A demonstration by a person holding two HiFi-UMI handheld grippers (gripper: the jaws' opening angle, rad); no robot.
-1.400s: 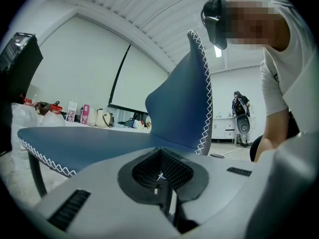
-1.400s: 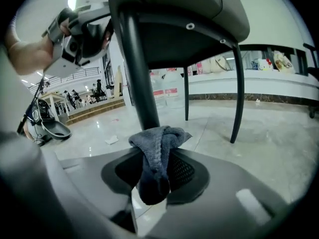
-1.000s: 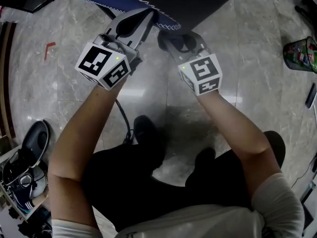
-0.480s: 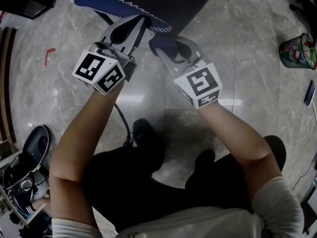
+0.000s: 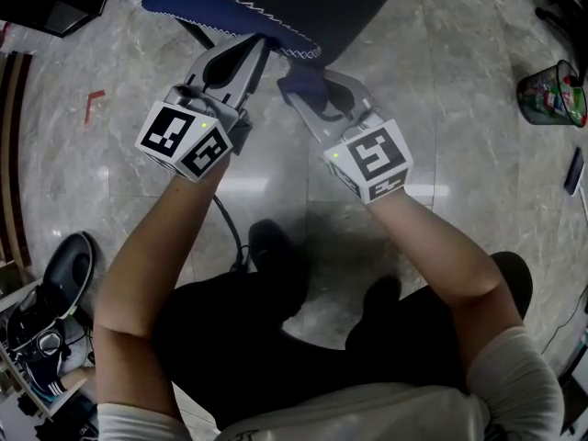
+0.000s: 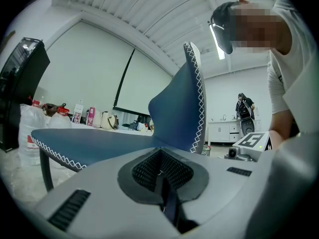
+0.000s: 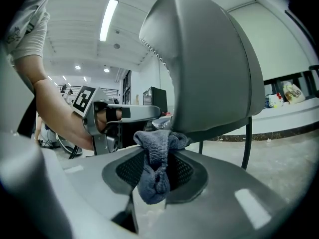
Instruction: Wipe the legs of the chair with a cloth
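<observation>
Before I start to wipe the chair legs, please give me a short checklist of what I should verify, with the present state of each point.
1. Cloth clamped in the right gripper: ok, jaws shut on it.
2. Left gripper steadying the blue chair seat: cannot tell; jaws are together at its edge.
3. Chair leg in sight: ok, a black leg shows to the right of the cloth.
4. Cloth touching that leg: not ok, it is apart from it.
5. Cloth reaching past the jaw tips: ok, a bunch sticks out.
</observation>
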